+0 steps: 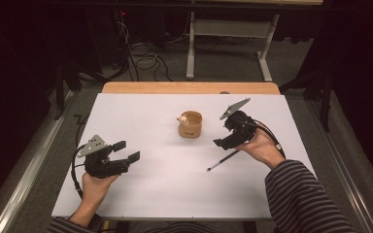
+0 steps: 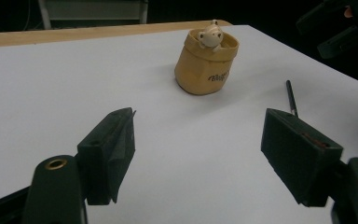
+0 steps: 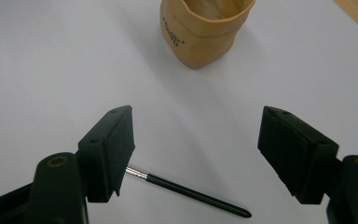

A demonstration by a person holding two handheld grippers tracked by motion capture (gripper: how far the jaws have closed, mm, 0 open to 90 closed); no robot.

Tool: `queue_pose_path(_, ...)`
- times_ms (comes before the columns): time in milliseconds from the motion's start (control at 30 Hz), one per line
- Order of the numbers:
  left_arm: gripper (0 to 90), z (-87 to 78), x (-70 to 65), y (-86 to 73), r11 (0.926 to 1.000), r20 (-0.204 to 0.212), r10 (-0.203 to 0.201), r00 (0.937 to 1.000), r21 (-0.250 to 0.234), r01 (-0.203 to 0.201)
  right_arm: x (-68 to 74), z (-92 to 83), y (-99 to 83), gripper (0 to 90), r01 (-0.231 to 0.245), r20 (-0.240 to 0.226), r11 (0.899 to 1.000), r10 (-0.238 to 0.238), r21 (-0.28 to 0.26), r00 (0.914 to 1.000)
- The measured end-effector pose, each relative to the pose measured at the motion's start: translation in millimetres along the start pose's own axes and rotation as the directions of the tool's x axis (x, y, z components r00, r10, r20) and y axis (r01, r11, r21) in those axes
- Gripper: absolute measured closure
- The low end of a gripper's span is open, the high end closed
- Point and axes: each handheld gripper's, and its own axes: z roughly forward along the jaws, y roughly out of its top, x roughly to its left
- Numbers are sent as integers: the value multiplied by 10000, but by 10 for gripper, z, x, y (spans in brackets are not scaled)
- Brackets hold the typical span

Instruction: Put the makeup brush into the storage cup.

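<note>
Pen [image 3: 191, 192] flat mid-table under right tongs [image 3: 196, 154], gaping, empty; left tongs [image 1: 126, 151] likewise, bare table around

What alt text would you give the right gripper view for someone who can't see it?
An open gripper hovers over a thin black brush lying on a white table. A tan pot stands beyond it.

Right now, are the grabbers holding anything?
No. The left gripper and right gripper are both open; the black brush lies loose on the table.
</note>
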Motion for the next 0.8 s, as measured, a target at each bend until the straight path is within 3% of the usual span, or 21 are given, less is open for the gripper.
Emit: queue_pose_path(800,264,4,4,0,10000,6,-20,10000,2,20,36,152,51,294,631,-429,9902,-581,1247,9974)
